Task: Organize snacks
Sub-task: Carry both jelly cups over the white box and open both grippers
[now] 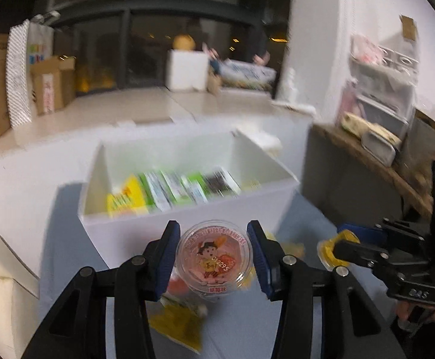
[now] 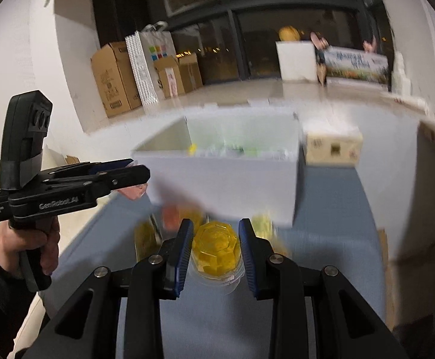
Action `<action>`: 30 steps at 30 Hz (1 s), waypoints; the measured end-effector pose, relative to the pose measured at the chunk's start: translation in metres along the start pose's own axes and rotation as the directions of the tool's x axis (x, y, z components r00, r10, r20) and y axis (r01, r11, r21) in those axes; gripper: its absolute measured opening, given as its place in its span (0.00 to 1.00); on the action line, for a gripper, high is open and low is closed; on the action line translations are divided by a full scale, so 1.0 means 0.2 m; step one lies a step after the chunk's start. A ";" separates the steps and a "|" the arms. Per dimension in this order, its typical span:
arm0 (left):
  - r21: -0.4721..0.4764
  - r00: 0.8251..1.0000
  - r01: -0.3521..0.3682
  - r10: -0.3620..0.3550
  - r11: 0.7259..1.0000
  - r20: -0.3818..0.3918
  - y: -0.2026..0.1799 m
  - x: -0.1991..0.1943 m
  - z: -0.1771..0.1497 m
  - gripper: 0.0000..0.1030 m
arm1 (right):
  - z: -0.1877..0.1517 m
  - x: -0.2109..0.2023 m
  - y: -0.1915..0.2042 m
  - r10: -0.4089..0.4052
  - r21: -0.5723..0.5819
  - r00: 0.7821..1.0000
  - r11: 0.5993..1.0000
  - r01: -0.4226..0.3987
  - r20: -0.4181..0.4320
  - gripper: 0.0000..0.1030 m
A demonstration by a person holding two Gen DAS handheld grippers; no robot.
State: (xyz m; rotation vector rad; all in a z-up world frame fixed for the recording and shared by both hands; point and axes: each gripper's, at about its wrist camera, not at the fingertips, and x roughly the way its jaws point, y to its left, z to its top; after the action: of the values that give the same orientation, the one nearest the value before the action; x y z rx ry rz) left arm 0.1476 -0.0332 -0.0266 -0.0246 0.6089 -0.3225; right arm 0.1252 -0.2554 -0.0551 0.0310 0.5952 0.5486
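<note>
- Your left gripper [image 1: 214, 257] is clamped on a pink jelly cup [image 1: 214, 258], lid facing the camera, axis along the fingers.
- Your right gripper [image 2: 216, 251] pinches a yellow jelly cup [image 2: 216, 246] bottom-out, probably both headed binward.
- Just beyond, the white bin [image 1: 121, 233] holds packets standing upright.
</note>
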 end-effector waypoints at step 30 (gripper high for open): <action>-0.097 0.978 -0.207 0.207 0.974 -0.007 0.31 0.15 0.21 1.00 | 0.46 0.26 -0.22 -0.063 0.062 0.998 0.996 0.062 0.016 1.00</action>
State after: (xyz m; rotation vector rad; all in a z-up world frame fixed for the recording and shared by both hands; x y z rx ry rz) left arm 0.2129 0.0125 -0.0165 -0.0545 0.6184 -0.0908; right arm 0.2334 -0.2555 -0.0136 0.0753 0.5933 0.4692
